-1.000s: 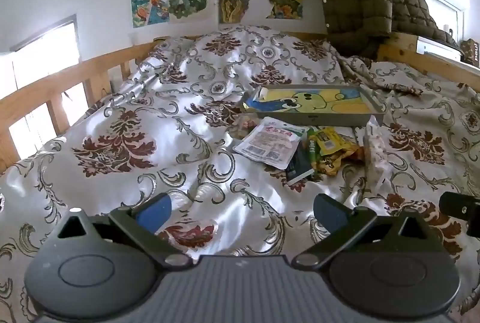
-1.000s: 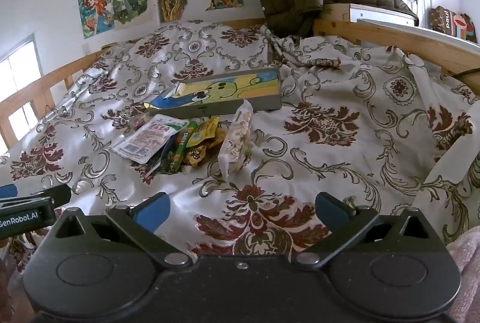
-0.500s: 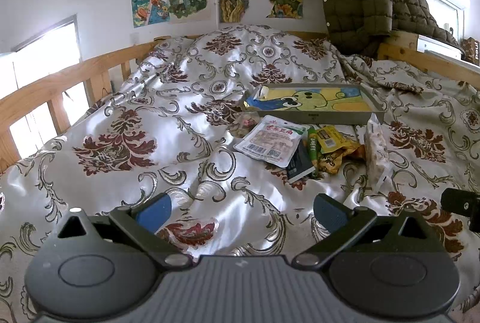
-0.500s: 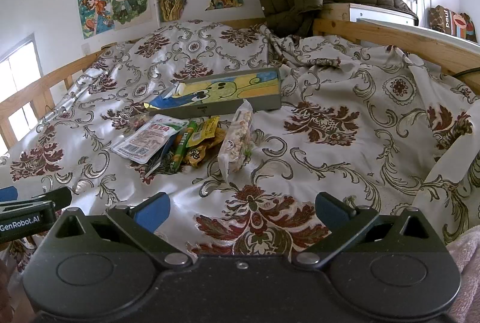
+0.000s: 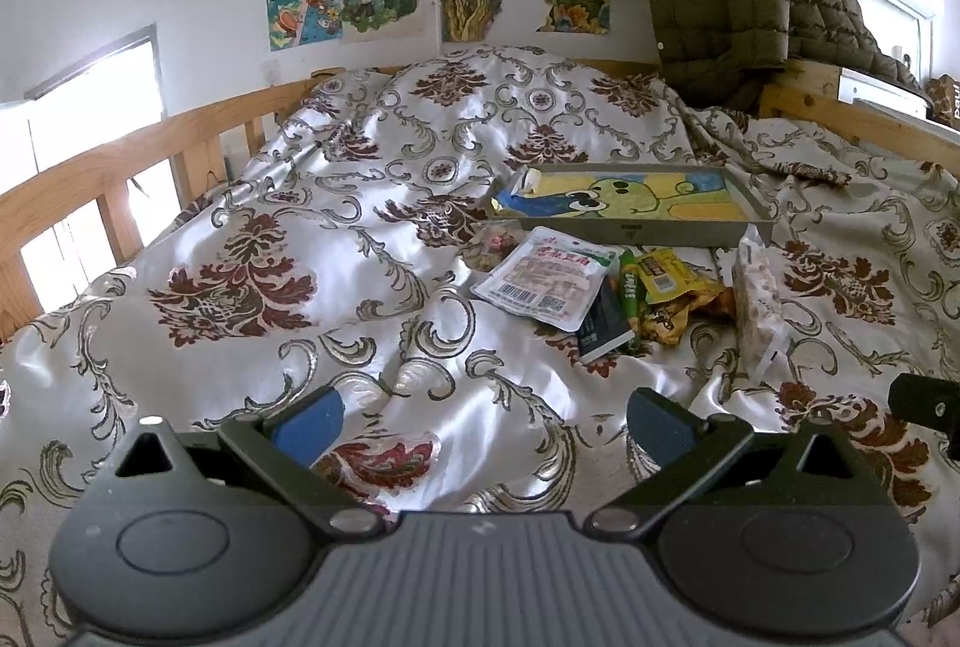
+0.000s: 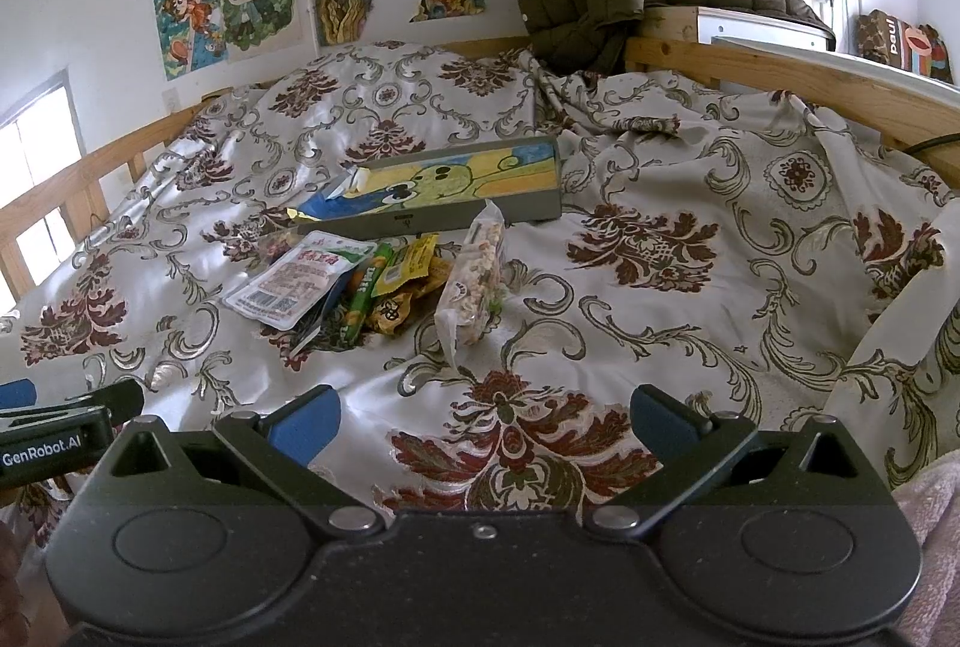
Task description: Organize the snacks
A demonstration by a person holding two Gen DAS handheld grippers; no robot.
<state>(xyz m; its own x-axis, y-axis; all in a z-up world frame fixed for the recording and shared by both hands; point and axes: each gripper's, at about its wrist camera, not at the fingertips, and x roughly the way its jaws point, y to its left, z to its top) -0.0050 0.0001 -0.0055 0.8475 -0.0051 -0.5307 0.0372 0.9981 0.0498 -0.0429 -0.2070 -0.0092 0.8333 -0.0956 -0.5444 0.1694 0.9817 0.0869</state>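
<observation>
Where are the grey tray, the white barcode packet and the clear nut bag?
grey tray (image 5: 624, 228), left wrist view, front wall.
white barcode packet (image 5: 543, 276), left wrist view, middle.
clear nut bag (image 6: 477, 278), right wrist view, middle.

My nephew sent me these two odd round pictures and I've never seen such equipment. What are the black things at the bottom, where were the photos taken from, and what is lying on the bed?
No robot here: a person holds a two-finger gripper in each hand, each carrying a fisheye camera looking forward along its fingers. One picture comes from the left gripper, the other from the right gripper; the black shapes are the grippers themselves. Both are open and hold nothing. On the floral satin bedspread lies a shallow grey tray with a cartoon picture inside. In front of it sits a pile of snacks: a white flat packet with a barcode, yellow wrappers and a clear bag of pale pieces.
</observation>
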